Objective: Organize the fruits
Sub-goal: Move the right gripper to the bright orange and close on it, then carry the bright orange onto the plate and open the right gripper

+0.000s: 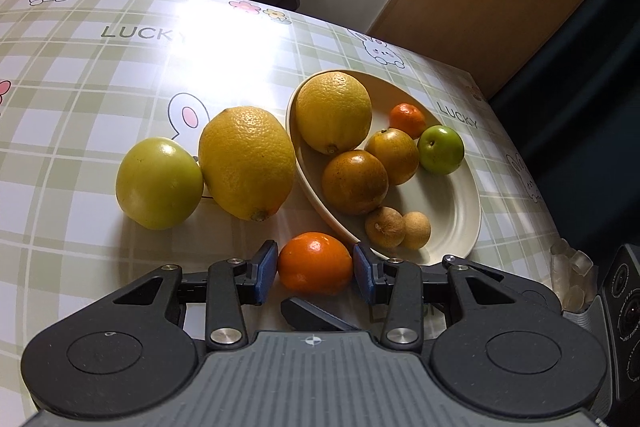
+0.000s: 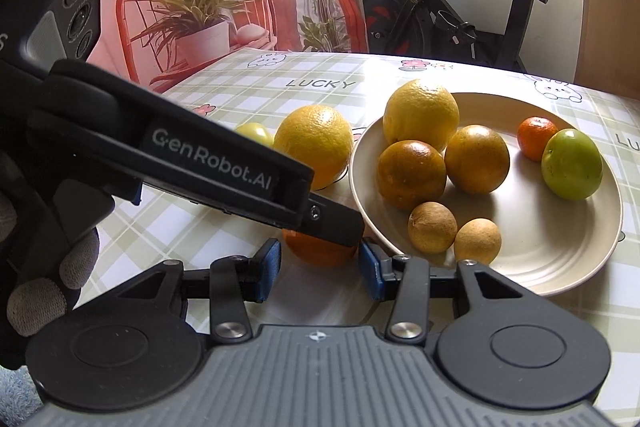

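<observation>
We see the left gripper (image 1: 315,267) low over the checked tablecloth (image 1: 80,67), its blue pads (image 1: 267,265) set on either side of a small orange (image 1: 315,263) that sits on the cloth just beside the near rim of the cream plate (image 1: 460,223). The pads look to be touching the fruit's flanks, though we cannot tell whether they truly press it or only bracket it.

From the right wrist view, the right gripper (image 2: 319,269) hangs behind with its jaws apart and nothing between them; the left gripper's black body crosses in front, hiding most of the small orange, and a gloved hand (image 2: 44,283) holds it at the left edge.

On the plate lie a large yellow citrus (image 1: 333,111), two brownish-orange fruits (image 1: 355,182) touching each other, a tiny mandarin (image 1: 407,120), a green round fruit (image 1: 441,149) and two small tan fruits (image 1: 386,227) side by side (longans, perhaps). Off the plate, a second large yellow citrus (image 1: 247,163) rests against its outer rim, with a yellow-green fruit (image 1: 159,183) touching its other side.
</observation>
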Action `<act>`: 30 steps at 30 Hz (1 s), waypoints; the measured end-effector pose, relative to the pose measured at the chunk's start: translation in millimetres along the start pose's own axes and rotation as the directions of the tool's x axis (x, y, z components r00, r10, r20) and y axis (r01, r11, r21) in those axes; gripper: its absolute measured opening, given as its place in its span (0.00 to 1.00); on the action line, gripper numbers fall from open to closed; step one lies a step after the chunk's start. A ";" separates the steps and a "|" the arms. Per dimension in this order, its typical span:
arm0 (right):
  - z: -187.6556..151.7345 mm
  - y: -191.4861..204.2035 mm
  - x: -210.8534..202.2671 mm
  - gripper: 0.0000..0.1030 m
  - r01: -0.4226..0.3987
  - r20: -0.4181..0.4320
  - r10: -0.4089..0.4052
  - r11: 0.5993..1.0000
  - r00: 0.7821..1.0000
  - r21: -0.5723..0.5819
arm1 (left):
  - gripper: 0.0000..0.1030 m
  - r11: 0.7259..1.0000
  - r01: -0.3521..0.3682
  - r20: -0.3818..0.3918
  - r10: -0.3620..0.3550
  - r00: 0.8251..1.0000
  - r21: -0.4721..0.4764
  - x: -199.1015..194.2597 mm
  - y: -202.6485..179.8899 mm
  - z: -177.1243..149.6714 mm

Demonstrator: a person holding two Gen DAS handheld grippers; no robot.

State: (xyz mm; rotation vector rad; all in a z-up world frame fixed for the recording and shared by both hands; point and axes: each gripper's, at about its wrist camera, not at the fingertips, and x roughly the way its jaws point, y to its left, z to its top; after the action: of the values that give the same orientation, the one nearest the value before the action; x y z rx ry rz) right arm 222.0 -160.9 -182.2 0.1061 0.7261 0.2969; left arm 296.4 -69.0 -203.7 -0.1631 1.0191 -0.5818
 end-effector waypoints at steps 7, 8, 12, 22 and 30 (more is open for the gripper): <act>-9.1 -1.2 -7.5 0.45 0.007 0.018 -0.006 1.000 1.000 -0.008 | 0.42 0.997 -0.028 -0.003 0.028 1.000 0.075 0.8 -17.0 -15.3; -10.4 -1.4 -8.5 0.45 0.007 0.021 -0.007 1.000 1.000 -0.008 | 0.42 0.997 -0.026 0.002 0.026 1.000 0.074 0.7 -17.5 -17.7; -12.3 -1.8 -11.4 0.45 0.008 0.022 -0.007 1.000 1.000 -0.005 | 0.42 0.996 -0.034 0.009 0.034 0.999 0.078 -1.1 -21.9 -23.6; -20.0 0.7 -19.5 0.45 -0.008 0.022 0.009 1.000 1.000 -0.013 | 0.42 0.997 -0.040 0.020 0.038 0.999 0.063 -9.1 -23.5 -36.4; -21.8 1.6 -21.8 0.45 -0.009 0.026 0.009 1.000 1.000 -0.018 | 0.42 0.998 -0.037 0.028 0.035 0.999 0.058 -12.3 -23.4 -41.8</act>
State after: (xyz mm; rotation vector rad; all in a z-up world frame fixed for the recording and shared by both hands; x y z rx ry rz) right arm 191.7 -166.1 -184.2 0.0960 0.6969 0.3102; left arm 247.6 -76.4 -207.3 -0.1000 0.9761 -0.5747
